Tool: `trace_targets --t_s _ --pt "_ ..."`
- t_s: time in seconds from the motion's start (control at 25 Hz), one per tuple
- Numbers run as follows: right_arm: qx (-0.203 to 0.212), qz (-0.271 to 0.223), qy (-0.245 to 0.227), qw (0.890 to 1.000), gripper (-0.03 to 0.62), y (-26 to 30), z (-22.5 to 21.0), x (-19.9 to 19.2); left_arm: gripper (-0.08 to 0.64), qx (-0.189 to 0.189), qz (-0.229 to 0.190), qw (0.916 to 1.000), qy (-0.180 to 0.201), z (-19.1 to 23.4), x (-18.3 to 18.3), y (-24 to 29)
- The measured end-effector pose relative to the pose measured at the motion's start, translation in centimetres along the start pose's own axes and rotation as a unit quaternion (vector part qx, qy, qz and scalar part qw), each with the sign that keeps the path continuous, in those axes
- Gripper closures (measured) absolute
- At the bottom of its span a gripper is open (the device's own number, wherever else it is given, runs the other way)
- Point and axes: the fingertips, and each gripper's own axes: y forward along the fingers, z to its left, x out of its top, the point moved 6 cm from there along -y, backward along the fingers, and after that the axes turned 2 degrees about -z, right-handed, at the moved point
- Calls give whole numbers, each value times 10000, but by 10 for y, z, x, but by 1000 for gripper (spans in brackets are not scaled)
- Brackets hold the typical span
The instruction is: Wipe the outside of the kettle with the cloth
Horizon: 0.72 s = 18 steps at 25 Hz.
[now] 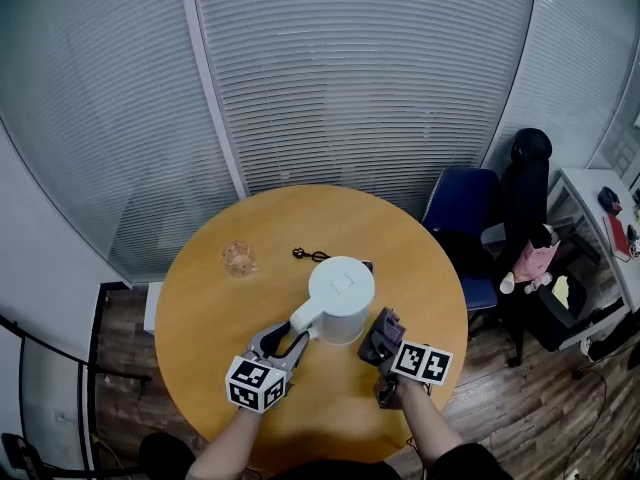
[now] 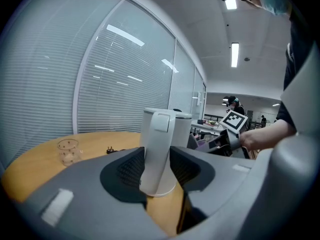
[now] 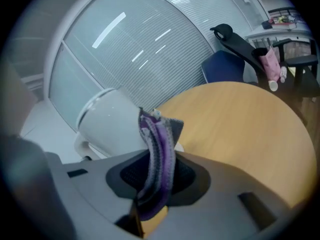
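My left gripper [image 1: 292,338] clamps the handle [image 2: 156,154] of the white kettle [image 1: 342,290]. My right gripper [image 1: 384,343] pinches the purple cloth [image 3: 159,149] at the kettle's four o'clock. I judge most of the wiping lies ahead.

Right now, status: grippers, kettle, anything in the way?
Left gripper shut on kettle handle. Right gripper shut on cloth, beside kettle; contact unclear. Glass stands well apart.

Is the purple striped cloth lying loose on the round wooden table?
No, the purple striped cloth is pinched between the right gripper's jaws.
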Motion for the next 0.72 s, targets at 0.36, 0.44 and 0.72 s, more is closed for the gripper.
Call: trace_targets --t_s 0.36,0.44,0.72 --pt "487 -666 -137 9965 497 -61 68 -21 403 -150 -123 9998 -76 1 -1 -31" --pt "482 -823 -314 9950 497 -74 82 -27 424 -196 -82 9998 -50 -2 -3 -39" --pt "290 -1167 -1001 9877 497 -104 115 -56 543 -515 -152 9984 -162 -9 -7 -70"
